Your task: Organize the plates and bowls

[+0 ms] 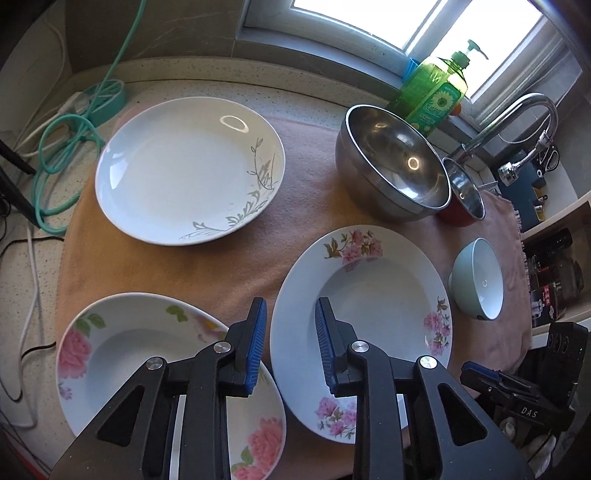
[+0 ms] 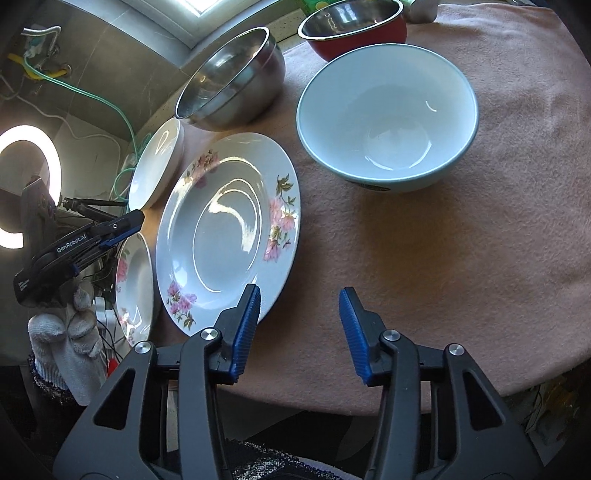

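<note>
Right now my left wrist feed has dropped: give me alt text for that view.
The open left gripper hovers over a pink cloth between two pink-flowered plates, holding nothing. Beyond lie a grey-leaf plate, a steel bowl, a red bowl and a pale blue bowl at right, with a green soap bottle by the window.

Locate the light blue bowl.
The light blue bowl sits upright on the pink cloth, right of the pink-flowered plate and just before the red bowl.
</note>
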`<state>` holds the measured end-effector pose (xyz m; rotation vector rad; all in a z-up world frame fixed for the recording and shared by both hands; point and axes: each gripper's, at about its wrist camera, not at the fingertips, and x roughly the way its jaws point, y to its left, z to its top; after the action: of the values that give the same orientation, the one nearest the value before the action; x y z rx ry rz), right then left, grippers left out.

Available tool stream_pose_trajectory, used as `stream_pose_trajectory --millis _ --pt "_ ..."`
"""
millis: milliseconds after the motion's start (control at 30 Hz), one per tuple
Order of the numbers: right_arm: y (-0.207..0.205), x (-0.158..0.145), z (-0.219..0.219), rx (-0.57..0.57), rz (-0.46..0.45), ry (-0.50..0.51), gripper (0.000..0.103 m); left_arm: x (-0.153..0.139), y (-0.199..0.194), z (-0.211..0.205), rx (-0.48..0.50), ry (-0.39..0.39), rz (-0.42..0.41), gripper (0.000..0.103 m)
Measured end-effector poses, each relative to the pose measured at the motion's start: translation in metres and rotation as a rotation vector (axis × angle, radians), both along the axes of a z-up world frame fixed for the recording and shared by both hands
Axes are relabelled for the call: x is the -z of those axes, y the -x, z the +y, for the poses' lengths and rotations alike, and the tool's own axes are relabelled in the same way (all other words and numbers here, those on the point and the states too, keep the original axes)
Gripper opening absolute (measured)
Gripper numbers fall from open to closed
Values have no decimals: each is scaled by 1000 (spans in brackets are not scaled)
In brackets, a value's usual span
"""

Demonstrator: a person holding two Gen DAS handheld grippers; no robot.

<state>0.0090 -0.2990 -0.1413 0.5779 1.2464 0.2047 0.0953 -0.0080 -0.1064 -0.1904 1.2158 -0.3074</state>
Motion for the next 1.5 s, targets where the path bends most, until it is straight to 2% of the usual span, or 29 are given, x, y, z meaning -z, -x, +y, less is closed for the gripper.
stream_pose_trajectory --millis 200,467,767,933,1100,1300,1500 --pt "-5 11 -5 31 34 -61 47 8 -18 1 -3 32 36 24" --pt "-11 21 -12 44 59 -88 46 17 -30 -5 27 32 67 22" --pt "-12 26 -10 34 69 -107 36 26 -39 -5 33 50 109 21" --pt "-14 26 -11 29 70 -114 34 29 -41 -3 31 59 122 18" --pt "-16 27 -7 16 67 -111 32 33 -41 0 36 78 133 17" --pt "-20 20 5 -38 37 -64 17 31 -41 -1 43 74 125 17" --pt "-19 16 8 -47 35 -32 17 30 -38 -2 39 69 120 17"
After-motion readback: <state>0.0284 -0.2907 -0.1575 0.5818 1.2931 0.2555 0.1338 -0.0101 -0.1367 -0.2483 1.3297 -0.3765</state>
